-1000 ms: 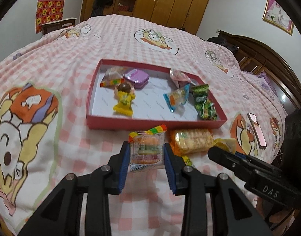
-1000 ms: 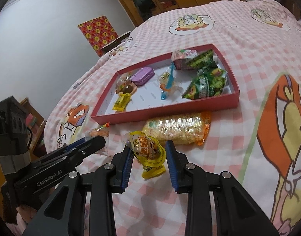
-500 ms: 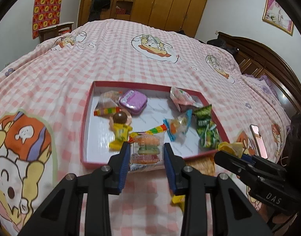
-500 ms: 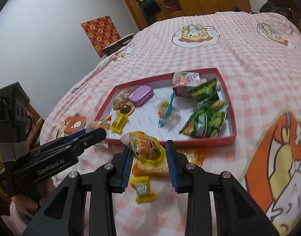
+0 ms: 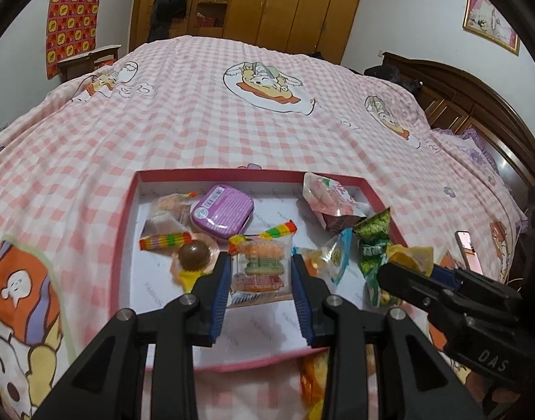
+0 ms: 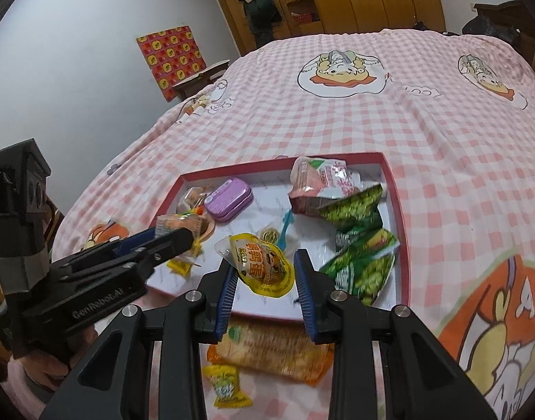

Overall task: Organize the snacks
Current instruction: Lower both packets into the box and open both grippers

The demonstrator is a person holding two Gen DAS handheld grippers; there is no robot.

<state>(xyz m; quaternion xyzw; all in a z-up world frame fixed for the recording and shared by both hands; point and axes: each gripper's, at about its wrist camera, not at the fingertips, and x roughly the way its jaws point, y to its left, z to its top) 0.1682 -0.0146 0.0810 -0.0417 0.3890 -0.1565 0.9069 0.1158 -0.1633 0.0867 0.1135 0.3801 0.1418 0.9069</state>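
Blue-padded left gripper [image 5: 259, 271] clamps a clear candy packet [image 5: 261, 268] above the red tray [image 5: 125, 210], whose near rim blurs. The right gripper [image 6: 265, 273] pinches a yellow snack pouch [image 6: 264, 266] over the same tray. At its six o'clock, an orange cracker pack [image 6: 277, 351] lies half-hidden behind the fingers.

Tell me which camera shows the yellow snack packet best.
The right wrist view: the yellow packet sits front and centre, pinched in the right gripper over the red tray, its printed face fully visible. The left wrist view shows only a crumpled yellow edge poking out beyond the right gripper's finger.
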